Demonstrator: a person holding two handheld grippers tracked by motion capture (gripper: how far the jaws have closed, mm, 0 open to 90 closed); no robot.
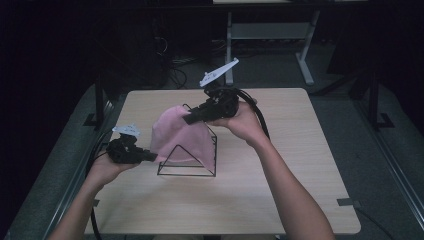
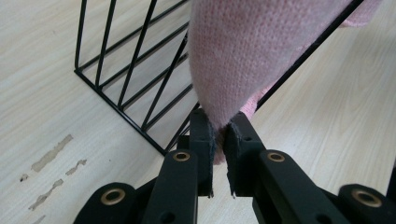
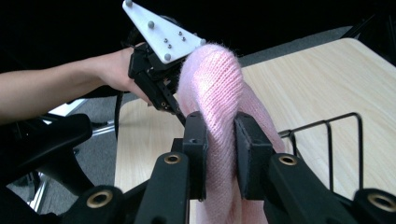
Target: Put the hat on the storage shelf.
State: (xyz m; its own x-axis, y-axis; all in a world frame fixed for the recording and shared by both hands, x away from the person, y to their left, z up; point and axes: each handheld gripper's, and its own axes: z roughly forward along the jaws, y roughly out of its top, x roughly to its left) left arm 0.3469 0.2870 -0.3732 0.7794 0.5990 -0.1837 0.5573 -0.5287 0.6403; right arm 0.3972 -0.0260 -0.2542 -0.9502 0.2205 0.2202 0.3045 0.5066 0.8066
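Pinching from both ends, the grippers are gripping one pink knitted cloth (image 1: 177,135); the left gripper (image 2: 219,133) is closing its two black jaws almost together on a low corner of the knit, with only a thin fold of pink wool showing between the pads; the right gripper (image 3: 219,140) is clamping a thicker roll of the same cloth, its jaws standing a little wider around the bunched fabric. In the high view the left gripper (image 1: 150,156) is sitting low at the near left of the cloth, just above the table (image 1: 300,190), while the right gripper (image 1: 192,118) is reaching in from the far right and holding the cloth's upper part; the cloth is draping over a black wire rack (image 1: 187,165), which is standing near the middle of the table and showing its triangular end toward the near edge. In the right gripper view the left gripper (image 3: 163,88) is showing beyond the cloth, with its white plate on top.
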